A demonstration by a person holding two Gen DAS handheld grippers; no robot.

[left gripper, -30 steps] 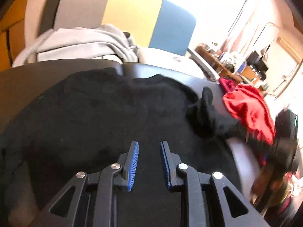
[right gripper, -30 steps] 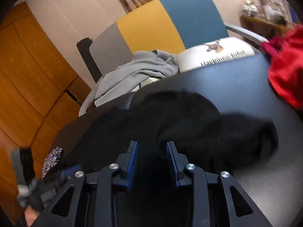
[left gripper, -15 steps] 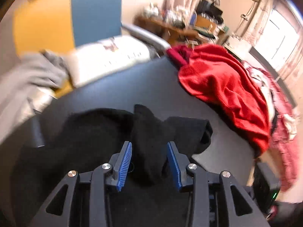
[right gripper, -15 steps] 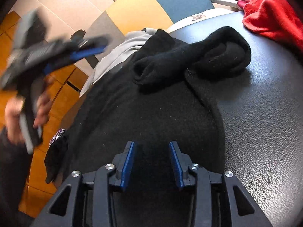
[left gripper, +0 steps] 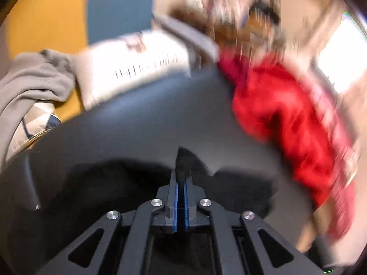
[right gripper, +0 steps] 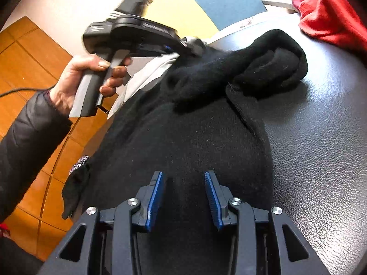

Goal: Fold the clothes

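A black sweater lies spread on the dark leather table, its sleeve bunched up at the far side. My right gripper hovers open just over the sweater's near part, nothing between its fingers. In the right wrist view a hand holds my left gripper at the sweater's far edge. The left wrist view is motion-blurred: my left gripper is shut on a peak of black sweater fabric that sticks up between the pads.
A red garment lies at the table's far right. Behind the table stands a grey, yellow and blue chair with a grey garment and a white printed cushion on it. Orange wood floor lies to the left.
The left gripper closed on the black sweater's fabric and is moving fast, blurring its view. The right gripper stayed open over the sweater and barely shifted.
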